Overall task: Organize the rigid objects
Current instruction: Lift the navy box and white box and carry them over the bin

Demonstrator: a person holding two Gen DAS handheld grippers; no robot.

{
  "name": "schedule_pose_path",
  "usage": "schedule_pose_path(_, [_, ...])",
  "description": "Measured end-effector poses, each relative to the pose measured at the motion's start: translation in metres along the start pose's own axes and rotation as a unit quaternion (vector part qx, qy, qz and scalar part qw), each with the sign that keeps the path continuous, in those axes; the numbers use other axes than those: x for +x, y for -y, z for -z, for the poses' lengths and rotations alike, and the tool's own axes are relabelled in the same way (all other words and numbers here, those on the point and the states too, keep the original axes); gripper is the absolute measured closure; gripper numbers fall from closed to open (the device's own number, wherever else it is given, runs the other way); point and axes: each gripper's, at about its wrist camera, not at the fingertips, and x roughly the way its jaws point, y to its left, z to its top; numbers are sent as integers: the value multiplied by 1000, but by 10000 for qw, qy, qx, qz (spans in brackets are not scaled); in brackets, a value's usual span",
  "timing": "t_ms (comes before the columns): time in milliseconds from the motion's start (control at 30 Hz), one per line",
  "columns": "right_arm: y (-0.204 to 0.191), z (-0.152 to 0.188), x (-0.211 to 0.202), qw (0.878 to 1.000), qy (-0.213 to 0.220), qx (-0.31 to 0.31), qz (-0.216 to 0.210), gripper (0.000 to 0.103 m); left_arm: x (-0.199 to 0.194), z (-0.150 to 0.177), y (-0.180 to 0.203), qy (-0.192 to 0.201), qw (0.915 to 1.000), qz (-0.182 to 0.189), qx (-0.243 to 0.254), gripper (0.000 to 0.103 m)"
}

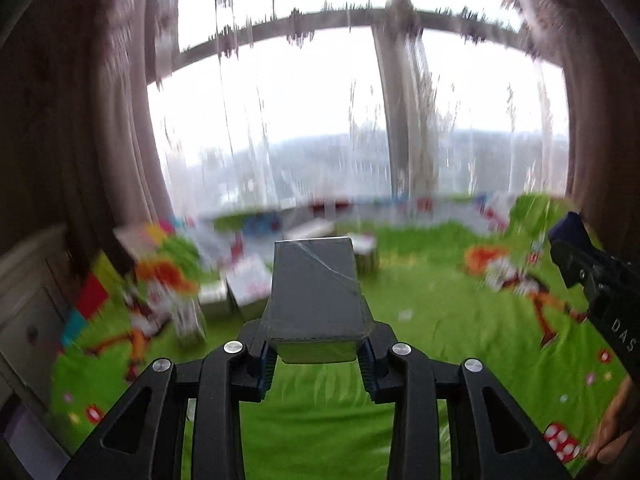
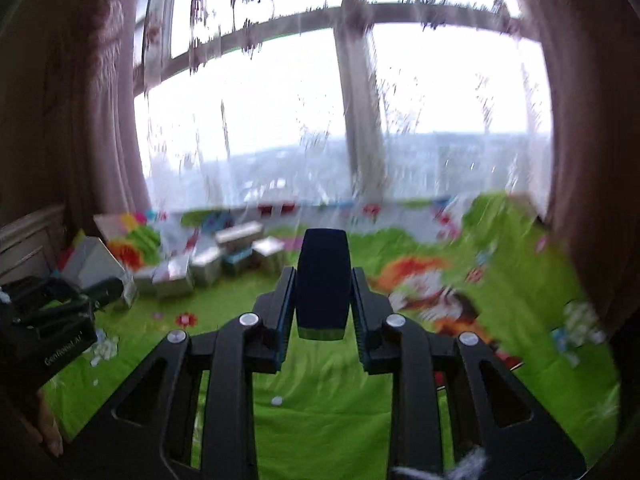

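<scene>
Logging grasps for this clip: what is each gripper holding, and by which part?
Left gripper clamps the near end of a grey box. Right gripper clamps the sides of a dark blue object.

White letters "DAS" run along the black body of my right gripper [image 1: 600, 296] at the right edge of the left wrist view. On my left gripper [image 2: 48, 328], at the near left of the right wrist view, blurred white lettering appears to read "GenRobot.AI".

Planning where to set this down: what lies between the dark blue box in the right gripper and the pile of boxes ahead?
Only bare green bedspread separates the dark blue box from the pile of boxes, seen in the right wrist view.
</scene>
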Motion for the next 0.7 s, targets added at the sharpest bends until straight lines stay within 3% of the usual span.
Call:
schedule_pose_path(100, [-3,-10,-22,9994,332,-124,37,72,-20,-12,0,386,9992,-23,-43,68])
schedule_pose_path(433, [-35,-33,-70,9929,1070,-512,-126,72,-67,-24,-15,1024,9945,-169,-168,68])
schedule_pose_path(700, [-72,-47,-106,9785,1736,-1070,-323,72,-126,-26,-40,2141,9754,-421,-309,68])
